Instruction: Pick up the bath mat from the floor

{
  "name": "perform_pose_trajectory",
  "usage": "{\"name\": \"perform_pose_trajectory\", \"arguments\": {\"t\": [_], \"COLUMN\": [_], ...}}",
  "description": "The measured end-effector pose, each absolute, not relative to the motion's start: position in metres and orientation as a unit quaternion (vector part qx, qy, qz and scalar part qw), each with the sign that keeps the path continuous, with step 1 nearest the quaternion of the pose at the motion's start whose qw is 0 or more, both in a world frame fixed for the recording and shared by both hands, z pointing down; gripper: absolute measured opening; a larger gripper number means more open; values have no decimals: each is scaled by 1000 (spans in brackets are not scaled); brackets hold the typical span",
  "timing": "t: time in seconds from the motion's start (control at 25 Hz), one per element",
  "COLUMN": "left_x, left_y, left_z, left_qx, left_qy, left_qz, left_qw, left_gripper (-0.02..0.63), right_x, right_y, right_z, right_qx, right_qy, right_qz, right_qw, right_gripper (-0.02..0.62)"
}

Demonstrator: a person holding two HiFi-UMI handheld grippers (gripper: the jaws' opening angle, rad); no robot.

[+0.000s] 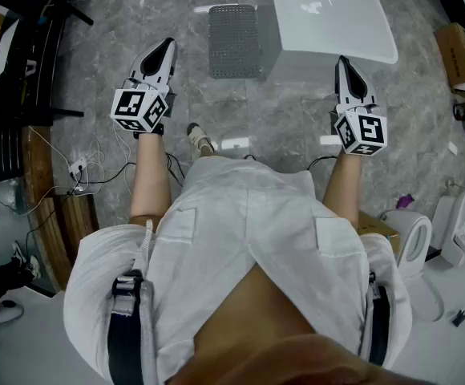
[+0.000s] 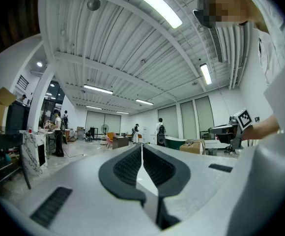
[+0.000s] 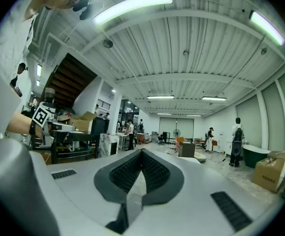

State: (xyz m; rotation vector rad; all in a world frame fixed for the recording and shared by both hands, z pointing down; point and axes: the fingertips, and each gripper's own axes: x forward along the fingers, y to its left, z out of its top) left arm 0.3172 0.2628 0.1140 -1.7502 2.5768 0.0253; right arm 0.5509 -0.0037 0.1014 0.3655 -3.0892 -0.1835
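Head view, lowest in the frame, shows a person's white shirt. Above it, at mid-height, the left tongs (image 1: pixel 167 46) and right tongs (image 1: pixel 342 61) are both pressed fully shut, gripping nothing and touching nothing. Farther off, at upper centre, the grey bath mat (image 1: pixel 233 40) lies flat on the marble floor (image 1: pixel 120 22), just beside a white tub (image 1: pixel 337 22) and well apart from both tongs.

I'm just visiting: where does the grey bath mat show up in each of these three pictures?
Head view: bath mat on the floor, top centre.
Left gripper view: not in it.
Right gripper view: not in it.
Shared landmark: the person's white shirt, at centre, right edge and left edge, in that order.
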Motion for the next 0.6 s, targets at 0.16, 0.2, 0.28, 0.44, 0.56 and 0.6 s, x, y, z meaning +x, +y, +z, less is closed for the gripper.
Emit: {"name": "perform_pose_trajectory", "arguments": {"t": [0.16,0.2,0.28,0.44,0.56,0.6], "left_x": [319,319,319,320,320,320], "left_y": [264,263,262,264,264,264], "left_z": [116,116,117,117,118,118], "left_qx": [-562,-563,-564,-564,-565,-565], "left_qy": [827,826,826,825,825,825], "left_qz": [9,8,7,10,12,12], "left_qw": [12,12,12,11,9,9], "left_gripper": [17,17,17,17,17,17], "right_x": [551,552,552,553,551,550], "right_y": [-1,-1,-1,2,4,4], "right_z": [102,102,102,105,106,107], "right_qx": [117,117,118,114,102,102], "right_qy": [-991,-991,-991,-992,-993,-993], "right_qz": [-60,-60,-60,-57,-55,-56], "right_qw": [12,11,11,12,11,11], "right_gripper": [26,26,26,26,26,28]}}
